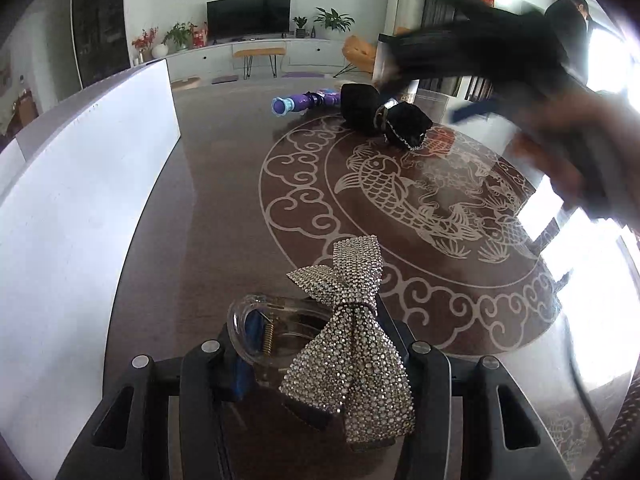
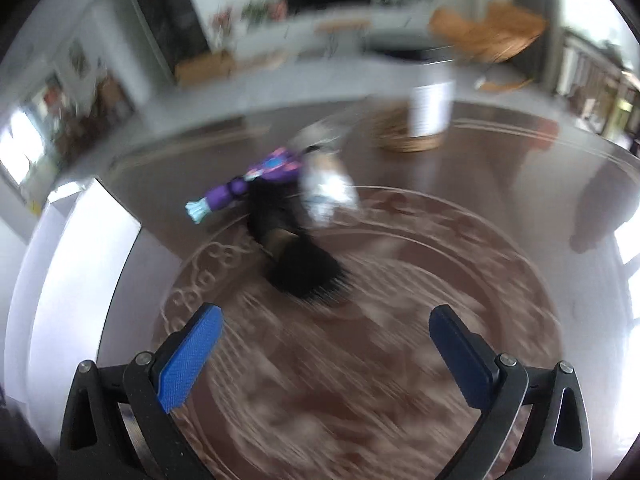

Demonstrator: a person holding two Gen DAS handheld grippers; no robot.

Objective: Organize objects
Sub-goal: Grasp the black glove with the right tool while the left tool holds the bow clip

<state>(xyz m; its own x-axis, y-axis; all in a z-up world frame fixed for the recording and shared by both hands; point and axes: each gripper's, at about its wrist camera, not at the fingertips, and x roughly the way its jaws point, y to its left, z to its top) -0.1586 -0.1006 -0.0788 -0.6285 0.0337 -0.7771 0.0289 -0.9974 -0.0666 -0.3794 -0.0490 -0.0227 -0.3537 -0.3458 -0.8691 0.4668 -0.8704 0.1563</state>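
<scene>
My left gripper (image 1: 316,344) is shut on a clear hair clip with a rhinestone bow (image 1: 352,332), held just above the brown table with the fish pattern (image 1: 420,196). A black hair piece with a chain (image 1: 384,114) and a purple toy (image 1: 304,102) lie at the far side. My right gripper (image 2: 326,328) is open and empty, above the table, its view blurred; the black hair piece (image 2: 296,256) and the purple toy (image 2: 248,184) lie ahead of it. The right gripper shows blurred in the left wrist view (image 1: 472,112) at upper right.
A white box wall (image 1: 88,184) stands along the table's left side, also in the right wrist view (image 2: 76,264). A white pale object (image 2: 326,192) lies by the toy. A wicker basket with a white container (image 2: 416,128) stands at the far side.
</scene>
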